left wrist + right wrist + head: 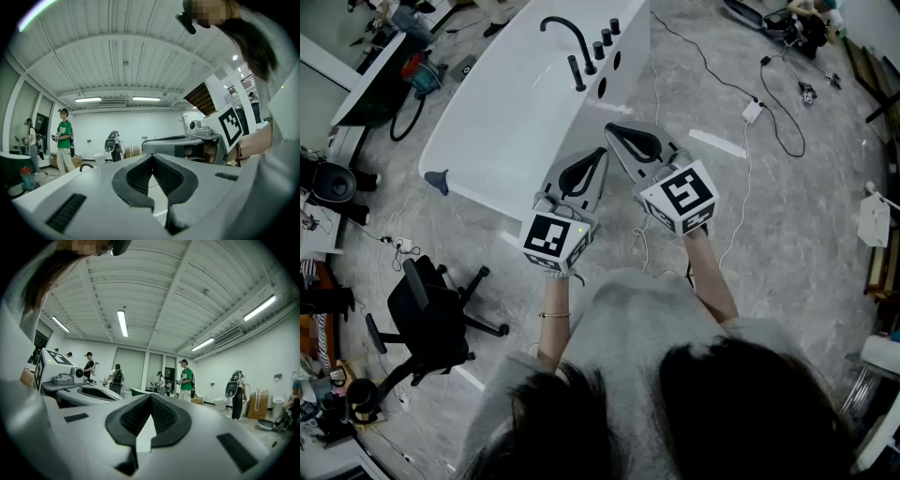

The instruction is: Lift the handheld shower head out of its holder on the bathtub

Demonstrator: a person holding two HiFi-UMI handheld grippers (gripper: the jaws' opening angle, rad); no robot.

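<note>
1. The person is holding both grippers out level, side by side, in front of the white bathtub (502, 122), which is sitting on the grey floor (787, 234).
2. The left gripper (602, 154) is showing its fingers pressed together at the tips in its own view, with nothing caught between them.
3. The right gripper (610, 128) is likewise keeping its fingers pressed together and is carrying nothing.
4. The handheld shower head (577, 73) is showing as a slim black piece standing upright on the tub's far rim. It is just beside the curved black faucet spout (565, 28) and a row of black knobs (607, 37).
5. Neither gripper is touching the shower head. The right gripper's tip is lying nearer to it than the left's, and in the head view both tips are pointing toward the tub's side.
6. Each marker cube (555, 239) is facing up toward the head camera, with the person's forearms reaching out behind the cubes.
7. A black office chair (431, 319) is standing on the floor to the left, well apart from the tub, and cables (769, 103) are trailing across the floor to the right.
8. In the left gripper view a person in a green shirt (63, 140) is standing far across the room.
</note>
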